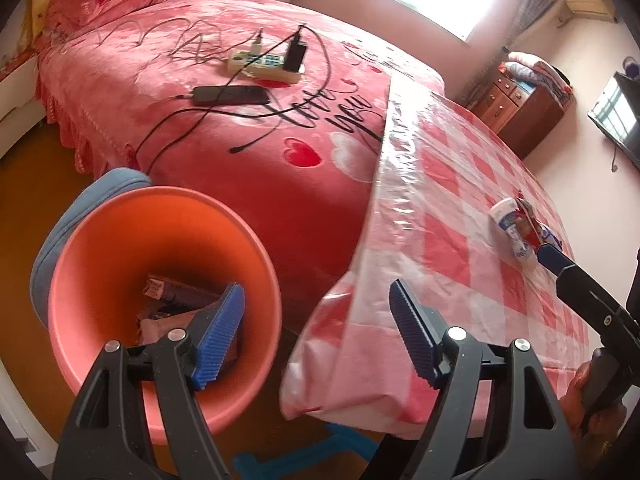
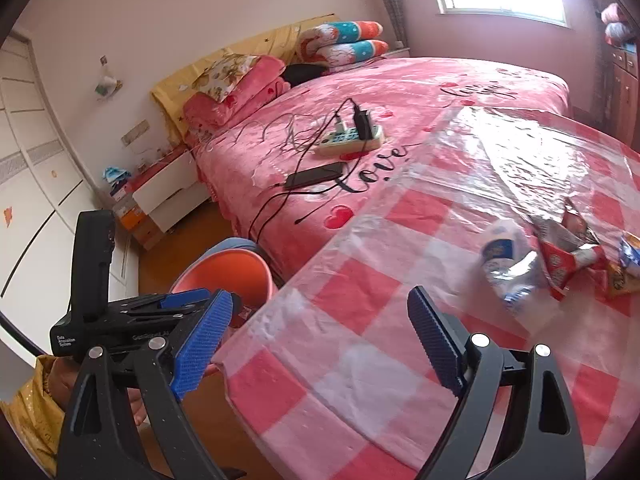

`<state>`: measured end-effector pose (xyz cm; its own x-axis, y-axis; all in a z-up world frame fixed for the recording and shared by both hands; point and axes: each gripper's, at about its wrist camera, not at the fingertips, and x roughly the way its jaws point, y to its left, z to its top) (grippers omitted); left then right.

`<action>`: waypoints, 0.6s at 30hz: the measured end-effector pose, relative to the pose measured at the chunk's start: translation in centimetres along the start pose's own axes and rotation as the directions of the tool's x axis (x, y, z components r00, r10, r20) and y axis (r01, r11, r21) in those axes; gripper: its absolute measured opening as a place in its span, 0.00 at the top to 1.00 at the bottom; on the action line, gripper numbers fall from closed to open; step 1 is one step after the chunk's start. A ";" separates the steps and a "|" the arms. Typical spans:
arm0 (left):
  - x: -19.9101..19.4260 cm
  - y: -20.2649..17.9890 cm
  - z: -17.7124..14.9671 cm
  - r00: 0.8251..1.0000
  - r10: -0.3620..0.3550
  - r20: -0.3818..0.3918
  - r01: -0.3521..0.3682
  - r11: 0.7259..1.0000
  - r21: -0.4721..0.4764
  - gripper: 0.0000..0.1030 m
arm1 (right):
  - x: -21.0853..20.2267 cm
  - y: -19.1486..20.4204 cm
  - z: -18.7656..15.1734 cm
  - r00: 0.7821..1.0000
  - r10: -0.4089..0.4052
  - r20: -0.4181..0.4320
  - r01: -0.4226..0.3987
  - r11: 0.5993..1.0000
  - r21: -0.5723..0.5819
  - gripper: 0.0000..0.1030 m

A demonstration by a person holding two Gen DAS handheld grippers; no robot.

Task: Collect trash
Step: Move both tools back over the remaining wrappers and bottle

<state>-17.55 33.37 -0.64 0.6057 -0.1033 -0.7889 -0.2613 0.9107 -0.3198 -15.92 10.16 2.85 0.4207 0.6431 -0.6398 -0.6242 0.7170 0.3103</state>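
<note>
2 grippers in play, and neither is carrying anything. The left gripper has its fingers apart with nothing between them, hanging over the gap between the orange bin and the corner of the table. The right gripper is spread wide and empty too, over the near part of the checkered, plastic-covered table.

The trash is a small heap at the far right of the table: a crumpled silvery-white wrapper nearest the right gripper, a red wrapper touching it, and an orange-and-blue scrap at the very edge of view. Some rubbish is already down in the bin.

Orientation, as far as I can judge: in the right wrist view the silvery wrapper's long axis runs diagonally, upper left down to lower right, with the blue-printed end pointing up-left toward the bed. The red one lies roughly across it. Both are crumpled, so that's approximate.

What could go wrong:
- The wrappers touch and overlap, so a pinch on 1 could drag or flick the others off the table edge.
- Thin foil on slick plastic sheeting can just skid away from the fingers, or the fingers snag the sheeting instead.
- The bin sits right by the table corner, so a careless swing of the left gripper could clip the rim.
</note>
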 end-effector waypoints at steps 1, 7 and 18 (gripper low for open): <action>0.1 -0.6 0.0 1.000 -0.002 -0.002 0.002 1.000 0.011 0.26 | -0.2 -0.4 0.0 1.000 -0.003 0.004 0.003 1.000 0.006 0.14; 0.5 -2.9 0.2 1.000 -0.007 -0.012 0.008 0.999 0.048 0.27 | -1.9 -2.3 -0.5 0.999 -0.023 0.039 0.021 0.999 0.041 0.14; 1.3 -7.3 0.6 0.999 -0.030 -0.018 0.032 0.993 0.113 0.27 | -4.6 -5.9 -0.5 0.993 -0.072 0.095 0.063 0.993 0.100 0.14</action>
<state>-14.37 26.85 1.01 0.5994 -0.1376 -0.7886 -0.1556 0.9463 -0.2833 -14.48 2.85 3.63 0.5252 0.6121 -0.5911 -0.5277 0.7793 0.3381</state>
